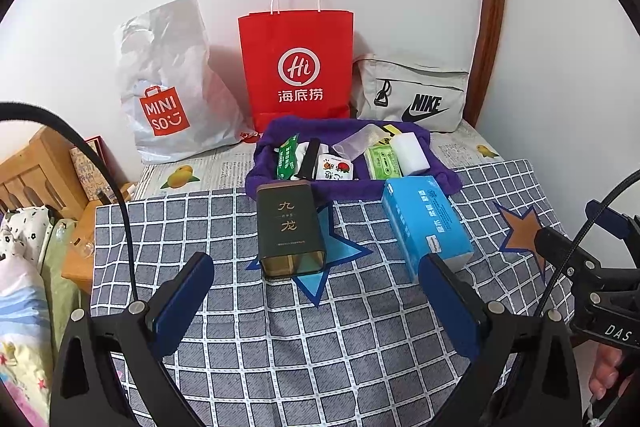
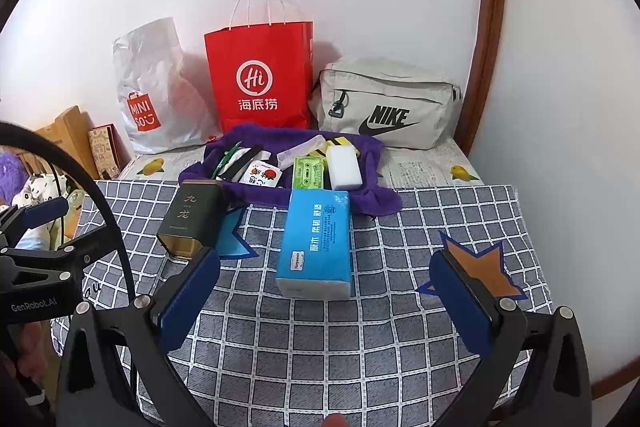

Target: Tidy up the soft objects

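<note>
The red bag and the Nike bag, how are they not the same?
The red bag stands tall and upright; the Nike bag is low and wide, slumped against the wall. The red bag looks like stiff paper with white loop handles on top; the Nike bag looks like pale grey cloth with a zip and a black clip. The red bag bears a white "Hi" circle; the Nike bag a black swoosh. Both sit at the back by the white wall, behind the purple cloth.

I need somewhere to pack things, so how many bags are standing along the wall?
3: a silver Miniso bag on the left, a red Haidilao paper bag in the middle, a grey Nike bag on the right. None looks hidden.
</note>
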A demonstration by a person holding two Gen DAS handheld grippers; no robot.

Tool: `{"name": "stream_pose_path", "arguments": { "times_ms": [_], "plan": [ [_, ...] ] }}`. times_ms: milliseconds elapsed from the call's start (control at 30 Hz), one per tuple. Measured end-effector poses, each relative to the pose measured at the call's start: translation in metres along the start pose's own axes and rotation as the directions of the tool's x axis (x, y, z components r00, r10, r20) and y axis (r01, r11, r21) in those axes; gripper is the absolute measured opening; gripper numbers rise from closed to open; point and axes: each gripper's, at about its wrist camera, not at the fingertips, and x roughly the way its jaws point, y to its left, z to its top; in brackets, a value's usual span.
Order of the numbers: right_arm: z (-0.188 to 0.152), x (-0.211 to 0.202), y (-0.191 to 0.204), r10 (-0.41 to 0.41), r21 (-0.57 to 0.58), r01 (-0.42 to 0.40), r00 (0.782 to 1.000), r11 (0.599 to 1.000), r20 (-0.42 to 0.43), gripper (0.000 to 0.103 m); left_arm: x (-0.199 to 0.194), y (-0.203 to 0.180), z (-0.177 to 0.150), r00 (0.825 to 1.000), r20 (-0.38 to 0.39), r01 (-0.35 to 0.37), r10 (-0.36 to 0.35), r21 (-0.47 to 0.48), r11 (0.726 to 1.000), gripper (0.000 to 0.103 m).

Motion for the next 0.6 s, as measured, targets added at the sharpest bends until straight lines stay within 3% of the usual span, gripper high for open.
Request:
{"name": "stream_pose_path", "arguments": {
  "times_ms": [600],
  "plan": [
    [-0.0007,-0.0007,0.0016,0.006,0.000,-0.006,1.000,1.000,0.002,0.103,-0.0014,-0.0008,-0.0020,1.000,-0.002,-0.004,0.004,0.003,1.000,0.103]
  ]
}}
